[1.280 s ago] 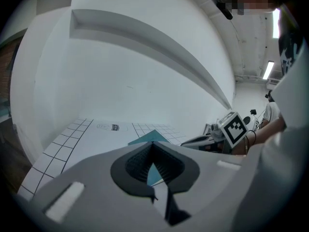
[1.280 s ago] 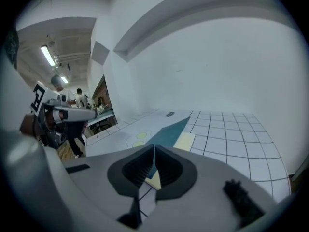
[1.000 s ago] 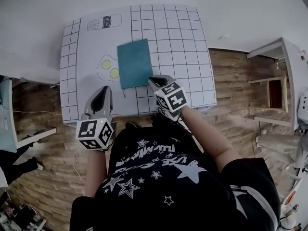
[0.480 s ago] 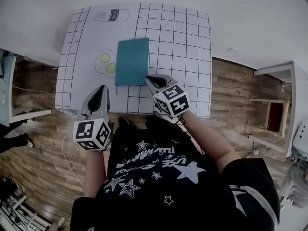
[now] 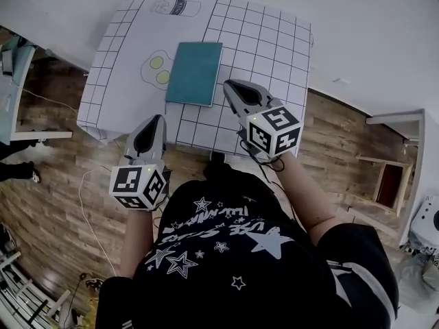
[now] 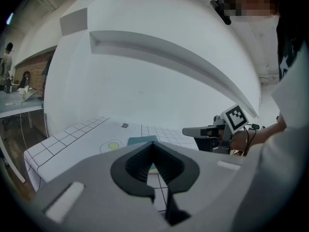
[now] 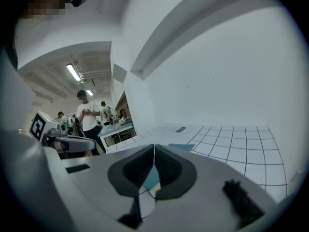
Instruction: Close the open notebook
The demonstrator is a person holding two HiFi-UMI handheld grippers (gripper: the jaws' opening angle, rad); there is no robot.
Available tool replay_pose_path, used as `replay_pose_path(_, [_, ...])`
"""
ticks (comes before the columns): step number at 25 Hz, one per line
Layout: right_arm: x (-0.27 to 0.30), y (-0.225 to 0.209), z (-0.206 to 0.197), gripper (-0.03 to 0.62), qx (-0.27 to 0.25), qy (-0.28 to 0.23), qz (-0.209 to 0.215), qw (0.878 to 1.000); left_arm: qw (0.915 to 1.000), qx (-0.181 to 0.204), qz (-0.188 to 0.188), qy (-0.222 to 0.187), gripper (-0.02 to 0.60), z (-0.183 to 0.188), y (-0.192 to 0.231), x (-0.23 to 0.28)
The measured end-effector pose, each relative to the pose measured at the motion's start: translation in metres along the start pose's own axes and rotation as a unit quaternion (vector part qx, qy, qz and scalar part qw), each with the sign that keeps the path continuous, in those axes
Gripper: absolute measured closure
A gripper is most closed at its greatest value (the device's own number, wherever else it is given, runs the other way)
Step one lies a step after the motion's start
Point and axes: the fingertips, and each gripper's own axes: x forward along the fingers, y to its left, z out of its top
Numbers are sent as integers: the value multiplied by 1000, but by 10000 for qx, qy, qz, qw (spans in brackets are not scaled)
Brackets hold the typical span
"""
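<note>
A teal notebook (image 5: pixel 195 72) lies shut and flat on the gridded white table (image 5: pixel 267 40). It also shows as a thin teal slab in the left gripper view (image 6: pixel 142 140) and the right gripper view (image 7: pixel 182 147). My right gripper (image 5: pixel 230 84) hovers above the table just right of the notebook's near right corner, its jaws shut on nothing (image 7: pixel 154 146). My left gripper (image 5: pixel 156 118) hangs at the table's near edge, left of the notebook, and it too is shut and empty (image 6: pixel 152 144). Each gripper sees the other: the right gripper (image 6: pixel 207 131) and the left gripper (image 7: pixel 67 143).
Printed drawings of two eggs (image 5: pixel 156 70) and a can (image 5: pixel 177 7) lie on the table sheet beside and beyond the notebook. Wooden floor (image 5: pixel 62 163) surrounds the table. White furniture (image 5: pixel 405 136) stands to the right. Several people (image 7: pixel 89 115) stand in the far room.
My right gripper has lifted off the notebook's near right corner and now sits higher, beside its right edge. The left gripper has drifted a little along the table's near edge.
</note>
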Motion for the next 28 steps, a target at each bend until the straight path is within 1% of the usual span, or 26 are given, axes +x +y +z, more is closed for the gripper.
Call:
replay_pose_path(3, [-11,10,0,576,-131,-10,-28,9999,10000,-57,-61,-44,572,-10,-11,-16])
replay_pose_path(7, [-38,40,-8,576,-151,54,90,9998,9998,-170,-33,-73,572,-27,-28,-50])
replay_pose_path(13, [-82,82,-31,579,-201,100,230,9995,9998,-155,64,-104,572,-49,-58,-108])
replay_pose_path(15, [-91,88,-31,579,-199,126,324,9992,9997,-150,123,-117,572,-48,-67,-120])
replay_pose_path(19, [-90,83,-14,579,-189,250,532,9981,9992,-219,344,-41,572,-29,-74,-123])
replay_pose_path(21, [-103,100,-16,579,-224,267,584,9977,9990,-228,388,-56,572,-31,-82,-144])
replay_pose_path(23, [-128,127,-18,579,-316,231,588,9975,9990,-185,370,-170,572,-34,-98,-177])
replay_pose_path(25, [-151,145,-13,579,-383,205,561,9975,9990,-158,320,-283,572,-28,-116,-201])
replay_pose_path(26, [-156,148,-11,579,-399,206,555,9974,9990,-139,303,-308,572,-25,-122,-206])
replay_pose_path(28, [-148,149,-14,579,-400,222,581,9973,9990,-45,309,-318,572,-24,-118,-203])
